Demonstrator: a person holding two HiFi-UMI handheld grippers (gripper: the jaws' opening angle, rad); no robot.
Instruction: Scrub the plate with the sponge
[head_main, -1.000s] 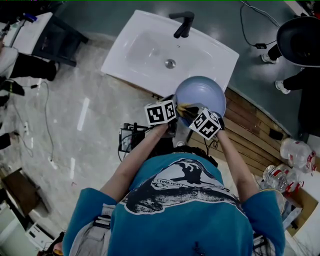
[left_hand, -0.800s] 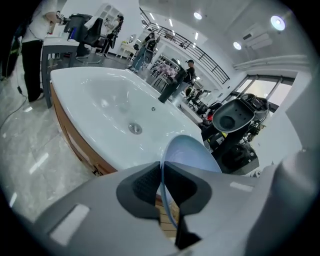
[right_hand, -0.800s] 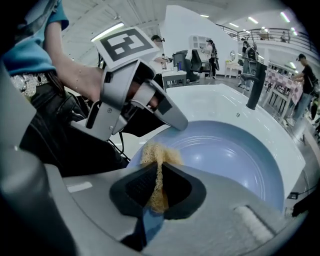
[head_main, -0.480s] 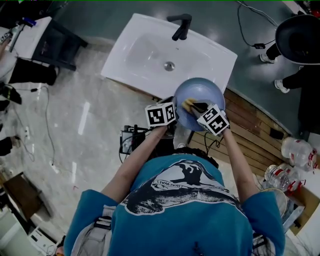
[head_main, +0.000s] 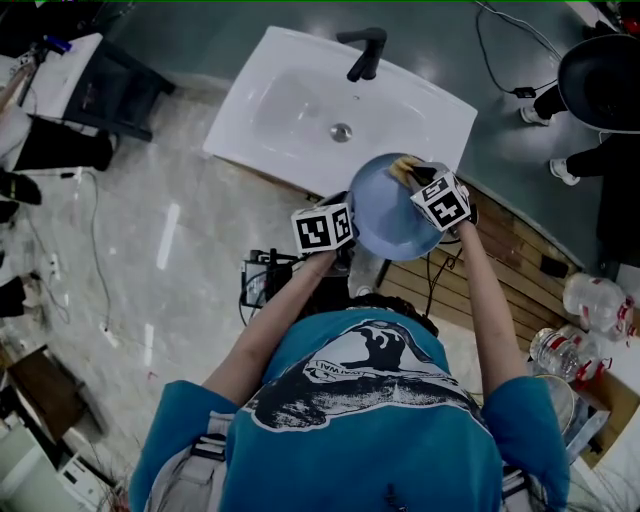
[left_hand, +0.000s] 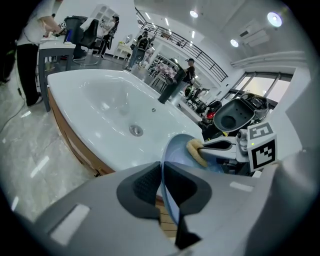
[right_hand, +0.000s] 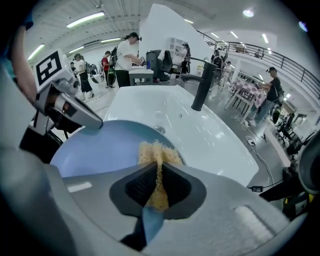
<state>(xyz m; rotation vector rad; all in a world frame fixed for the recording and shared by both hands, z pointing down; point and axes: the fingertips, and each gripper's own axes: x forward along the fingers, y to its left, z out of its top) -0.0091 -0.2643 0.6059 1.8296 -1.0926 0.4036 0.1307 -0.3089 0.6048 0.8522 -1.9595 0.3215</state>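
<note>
A pale blue plate (head_main: 392, 215) is held tilted on edge in front of the sink. My left gripper (head_main: 351, 224) is shut on its near left rim, and in the left gripper view the rim (left_hand: 167, 170) runs between the dark pads (left_hand: 145, 185). My right gripper (head_main: 410, 172) is shut on a yellow sponge (head_main: 402, 164), which presses against the plate's far upper edge. In the right gripper view the sponge (right_hand: 156, 152) sticks out from the jaws onto the plate (right_hand: 100, 147), with the left gripper (right_hand: 96, 123) at the rim beyond.
A white sink (head_main: 290, 95) with a black faucet (head_main: 364, 48) lies just beyond the plate. Wooden slats (head_main: 510, 262) are at the right, with plastic bottles (head_main: 592, 302) farther right. A black cable (head_main: 500, 60) trails on the floor behind the sink.
My right gripper has carried the sponge across the plate's face from the lower middle to the far upper edge. The left gripper and the plate have stayed put.
</note>
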